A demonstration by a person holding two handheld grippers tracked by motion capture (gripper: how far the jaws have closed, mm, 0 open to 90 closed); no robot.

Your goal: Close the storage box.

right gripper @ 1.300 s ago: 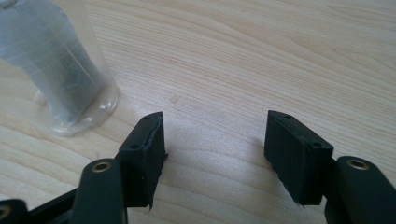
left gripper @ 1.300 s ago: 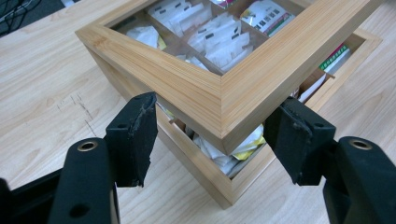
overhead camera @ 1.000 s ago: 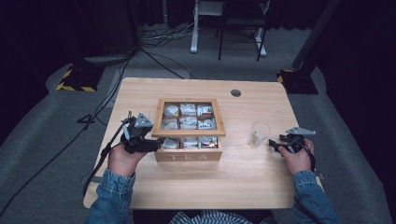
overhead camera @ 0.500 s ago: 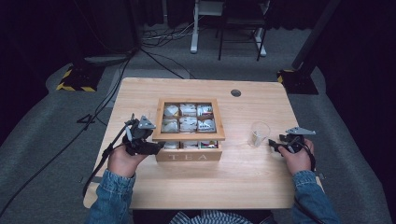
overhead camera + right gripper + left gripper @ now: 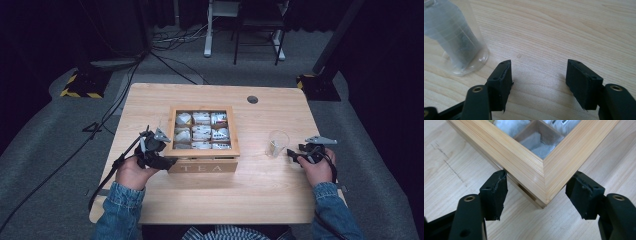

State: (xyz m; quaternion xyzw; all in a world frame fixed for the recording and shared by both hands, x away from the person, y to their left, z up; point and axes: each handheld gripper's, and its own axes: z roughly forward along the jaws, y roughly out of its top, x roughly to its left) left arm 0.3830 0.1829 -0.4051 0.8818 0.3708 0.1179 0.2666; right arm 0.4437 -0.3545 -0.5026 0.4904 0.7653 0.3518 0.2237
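A wooden tea box [image 5: 202, 166] marked TEA stands mid-table, with white tea bags [image 5: 201, 132] in its compartments. My left gripper [image 5: 169, 162] is at the box's front left corner. In the left gripper view its jaws [image 5: 540, 175] straddle that corner [image 5: 541, 182] of the wooden frame, open, and the pads do not press on the wood. A clear glass [image 5: 276, 143] stands right of the box with something pale inside [image 5: 451, 37]. My right gripper [image 5: 292, 156] rests low beside the glass. It is open [image 5: 539, 62] over bare wood with nothing between its fingers.
The light wooden table [image 5: 260, 195] has a round cable hole [image 5: 252, 99] at the back. Cables, a yellow-black striped base [image 5: 80, 85] and chair legs are on the dark floor behind. A person's denim sleeves enter from the bottom.
The left gripper has edged slightly down toward the box's front left corner. The right gripper, the glass and the box are where they were.
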